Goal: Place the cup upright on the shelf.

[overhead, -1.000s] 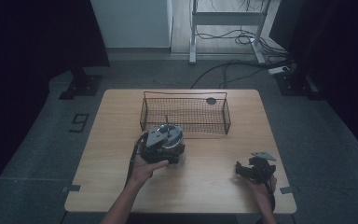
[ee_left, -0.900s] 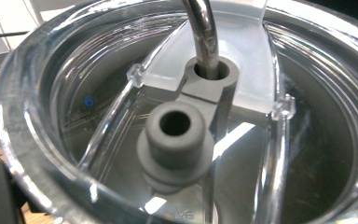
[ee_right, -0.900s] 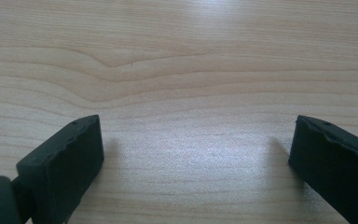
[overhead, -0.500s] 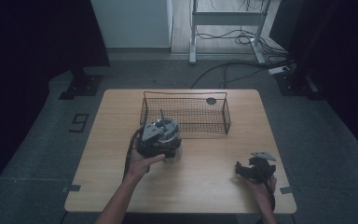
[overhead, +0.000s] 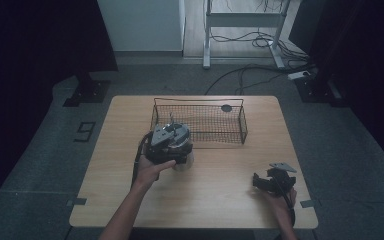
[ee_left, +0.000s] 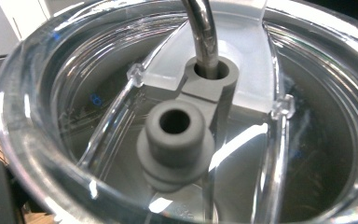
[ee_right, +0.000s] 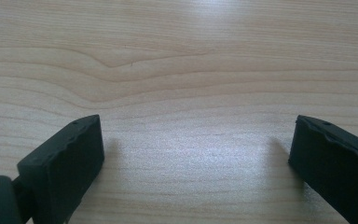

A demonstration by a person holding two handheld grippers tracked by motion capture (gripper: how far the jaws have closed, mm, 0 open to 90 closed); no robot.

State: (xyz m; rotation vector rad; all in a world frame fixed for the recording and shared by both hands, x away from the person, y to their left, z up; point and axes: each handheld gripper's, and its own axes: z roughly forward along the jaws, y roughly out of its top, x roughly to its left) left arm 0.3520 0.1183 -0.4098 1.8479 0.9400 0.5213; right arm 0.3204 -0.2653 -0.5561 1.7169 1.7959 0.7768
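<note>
Clear plastic container rim (ee_left: 37, 154), grey socket piece (ee_left: 175, 140), metal rod (ee_left: 204, 32)

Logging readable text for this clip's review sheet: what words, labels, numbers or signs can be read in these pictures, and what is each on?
"9": a dark numeral on the grey floor, left of the wooden table.
Embossed marks at the bottom edge of the clear container, in the left gripper view: too blurred to read.
No other text is legible.
</note>
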